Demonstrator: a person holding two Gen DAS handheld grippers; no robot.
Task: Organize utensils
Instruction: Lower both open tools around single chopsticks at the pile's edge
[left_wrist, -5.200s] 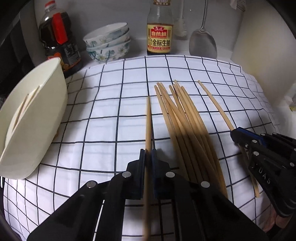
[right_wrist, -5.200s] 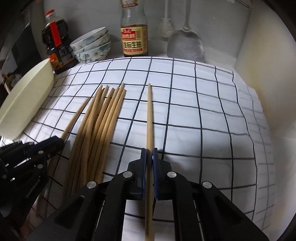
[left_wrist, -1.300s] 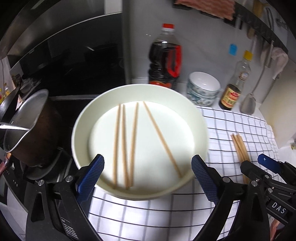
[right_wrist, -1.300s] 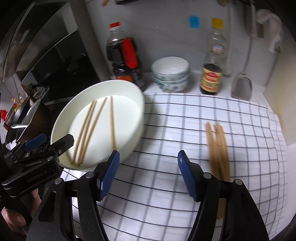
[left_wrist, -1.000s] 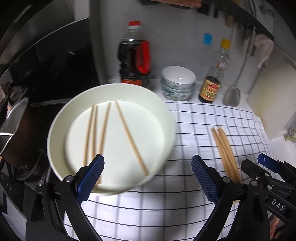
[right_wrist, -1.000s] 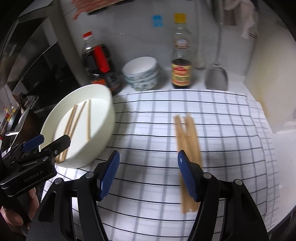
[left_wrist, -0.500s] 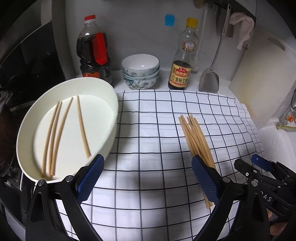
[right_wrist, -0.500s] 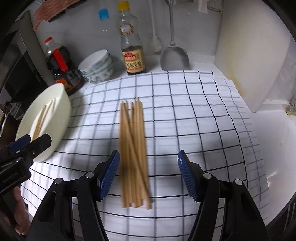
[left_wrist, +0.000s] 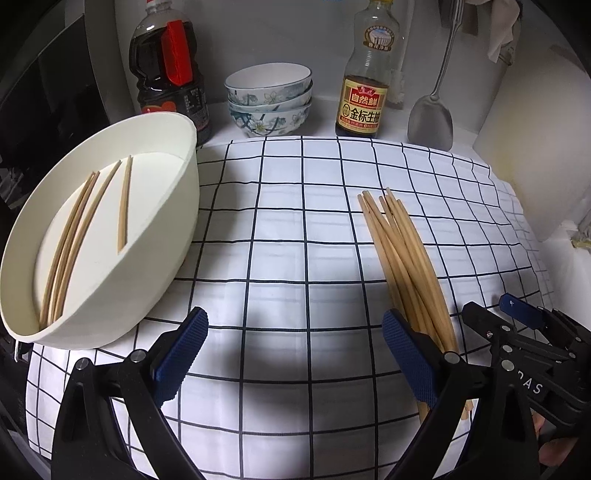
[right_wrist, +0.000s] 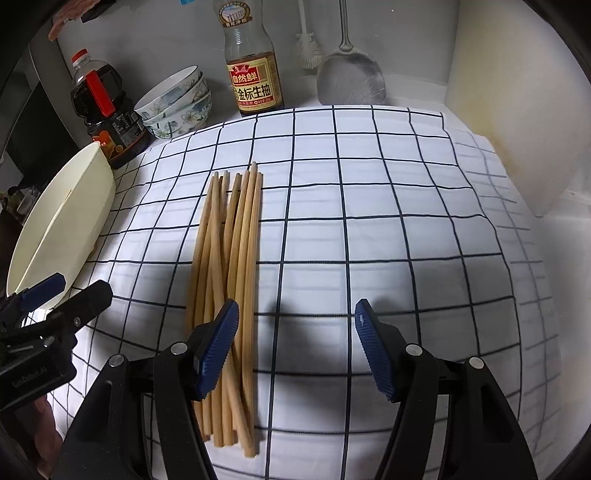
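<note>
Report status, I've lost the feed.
Left tool and right tool open, empty. Chopstick bundle on checked cloth; four in white bowl. Nothing blocking.

Both grippers hang side by side, pointing forward. The left gripper (left_wrist: 293, 354) has its jaws spread wide with nothing between them. The right gripper (right_wrist: 295, 343) is the same, jaws wide apart and empty.

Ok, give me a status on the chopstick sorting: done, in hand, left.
Done: four chopsticks lie in the white bowl. In hand: nothing; the left tongs and the right tongs are both open and empty above the checked cloth. Left: the bundle of chopsticks on the cloth, beside the right tongs, likely next.
</note>
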